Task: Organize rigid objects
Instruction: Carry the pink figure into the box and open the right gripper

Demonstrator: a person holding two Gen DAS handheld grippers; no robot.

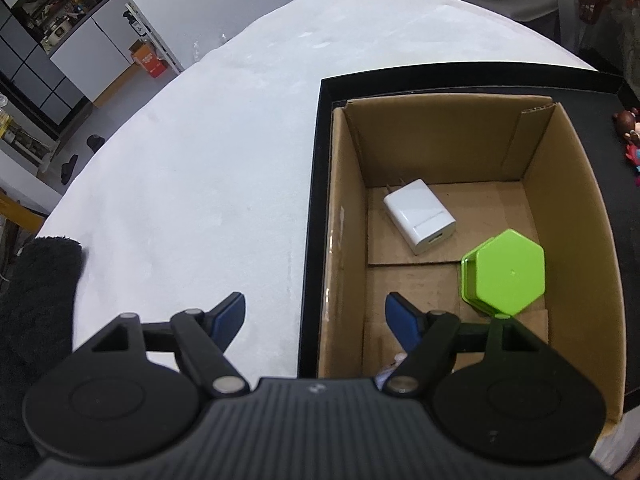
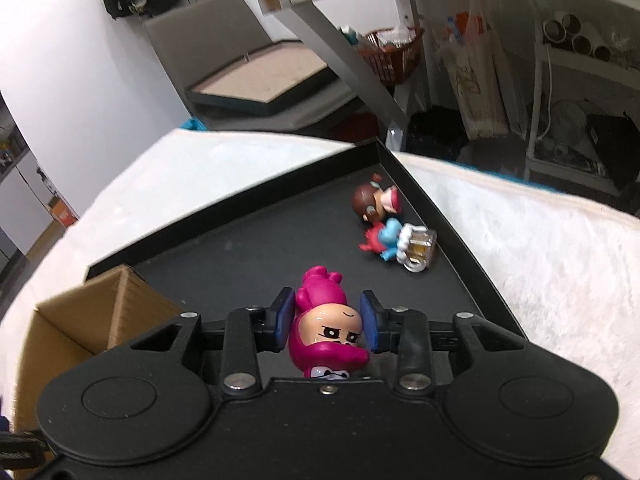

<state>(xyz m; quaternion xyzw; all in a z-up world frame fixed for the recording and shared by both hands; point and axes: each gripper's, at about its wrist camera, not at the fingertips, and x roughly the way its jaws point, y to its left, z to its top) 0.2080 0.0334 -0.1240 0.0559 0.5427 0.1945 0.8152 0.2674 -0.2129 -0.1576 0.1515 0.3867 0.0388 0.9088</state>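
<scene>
The left gripper point(image 1: 314, 316) hangs with its blue-padded fingers point(image 1: 230, 318) spread wide and nothing between them, one over the white cloth point(image 1: 200, 140) and the other over the near-left corner of the cardboard box point(image 1: 568, 208). The box stands inside a shallow black tray point(image 1: 316, 184) that lies on the cloth. On the box floor lies a white charger point(image 1: 420, 216), a rounded block with its two prongs pointing toward the far-left corner and a USB slot facing the near side. Just to its right, apart from it, rests a lime-green hexagonal container point(image 1: 506, 274) with a flat lid, close to the right wall.

In the right wrist view, the right gripper point(image 2: 328, 326) is clamped on a magenta figurine point(image 2: 326, 324), its pads pressing both sides of the head. The toy has a glossy pink hood with knobby lumps on top, a peach face with dark, frowning eyes, and white below. It is held above the tray's dark floor, to the right of the box corner. Farther right, near the tray's wall, lie a brown-haired figurine point(image 2: 372, 202), a red-and-blue figure point(image 2: 382, 240), and touching it, a clear beer mug point(image 2: 418, 250).
</scene>
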